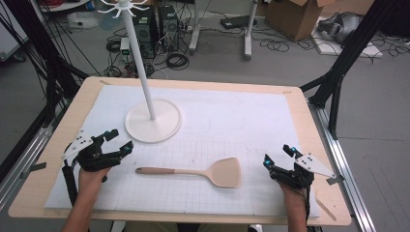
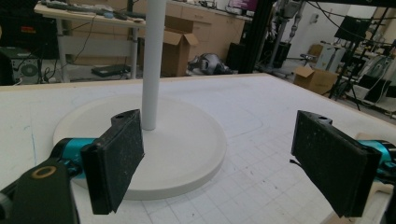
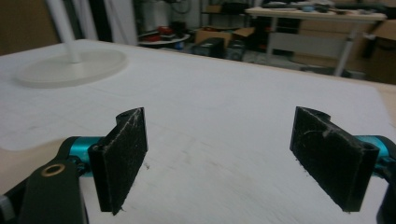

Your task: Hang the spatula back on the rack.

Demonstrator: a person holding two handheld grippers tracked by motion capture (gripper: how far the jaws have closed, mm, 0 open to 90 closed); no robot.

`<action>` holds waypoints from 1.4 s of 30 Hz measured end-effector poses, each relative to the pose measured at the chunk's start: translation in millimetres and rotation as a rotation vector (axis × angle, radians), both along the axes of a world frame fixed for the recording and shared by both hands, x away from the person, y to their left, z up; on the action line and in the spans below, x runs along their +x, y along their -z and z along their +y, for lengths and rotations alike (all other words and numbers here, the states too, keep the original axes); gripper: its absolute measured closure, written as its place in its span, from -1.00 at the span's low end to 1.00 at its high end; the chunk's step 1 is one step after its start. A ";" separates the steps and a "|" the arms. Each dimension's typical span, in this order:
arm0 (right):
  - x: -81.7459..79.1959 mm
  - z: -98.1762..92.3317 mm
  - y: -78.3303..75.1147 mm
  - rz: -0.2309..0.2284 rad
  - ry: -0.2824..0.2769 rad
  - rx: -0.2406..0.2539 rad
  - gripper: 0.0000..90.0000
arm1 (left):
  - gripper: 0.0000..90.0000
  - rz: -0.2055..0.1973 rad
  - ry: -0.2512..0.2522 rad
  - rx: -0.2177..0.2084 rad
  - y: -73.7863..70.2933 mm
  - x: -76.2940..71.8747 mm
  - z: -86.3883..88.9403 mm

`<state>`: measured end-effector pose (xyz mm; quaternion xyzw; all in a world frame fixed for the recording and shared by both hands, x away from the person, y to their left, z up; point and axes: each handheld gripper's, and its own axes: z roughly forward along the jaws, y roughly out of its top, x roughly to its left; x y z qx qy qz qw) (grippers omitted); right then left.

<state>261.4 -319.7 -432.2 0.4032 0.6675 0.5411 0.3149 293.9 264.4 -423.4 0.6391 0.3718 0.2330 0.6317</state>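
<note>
While we look down from the high view, we log these:
Tabletop [image 1: 309, 145]: wooden, covered by a white gridded mat [image 1: 241, 125].
Stand [image 1: 153, 121]: white round base with a tall upright pole, on the mat's left half; hook arms at the pole's top.
Spatula [image 1: 203, 172]: beige, lying flat on the mat near the front edge, between the two grippers, handle toward the left, blade toward the right, touched by neither gripper.
Left gripper [image 1: 120, 140]: held in our left hand [image 1: 91, 177] at the mat's front left, jaws apart, pointing toward the stand base, just short of it.
Right gripper [image 1: 276, 155]: held in our right hand [image 1: 293, 197] at the front right, jaws apart, near the spatula blade but clear of it.

Left gripper view:
Jaws: wide apart, nothing between them, low over the mat.
Stand base: directly ahead, the pole rising out of the top of the frame.
Beige bit at the lower right edge: cannot tell what it is.

Right gripper view:
Jaws: wide apart, gripping nothing, above bare mat.
Stand: far off at upper left, blurred.
</note>
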 end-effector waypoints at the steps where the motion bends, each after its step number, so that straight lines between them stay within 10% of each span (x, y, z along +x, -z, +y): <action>1: 1.2 6.0 -5.6 0.006 -0.028 -0.009 -0.60 | -0.61 0.000 -0.007 0.001 0.0 -0.3 -0.4; 9: 20.2 75.1 -33.0 0.059 -0.308 -0.064 -0.52 | -0.60 -0.002 0.025 -0.009 -0.5 -2.1 -3.4; 18: 39.0 148.9 -36.0 0.135 -0.525 -0.257 -0.51 | -0.60 0.004 0.022 -0.015 -0.4 -6.6 -0.5; 27: 50.1 192.6 -24.4 0.296 -0.784 -0.502 0.11 | -0.59 0.036 0.035 -0.012 1.8 -5.3 -3.2; 42: 63.2 213.1 -6.2 0.421 -0.865 -0.589 0.28 | -0.59 0.055 0.051 -0.018 4.7 -3.5 -7.0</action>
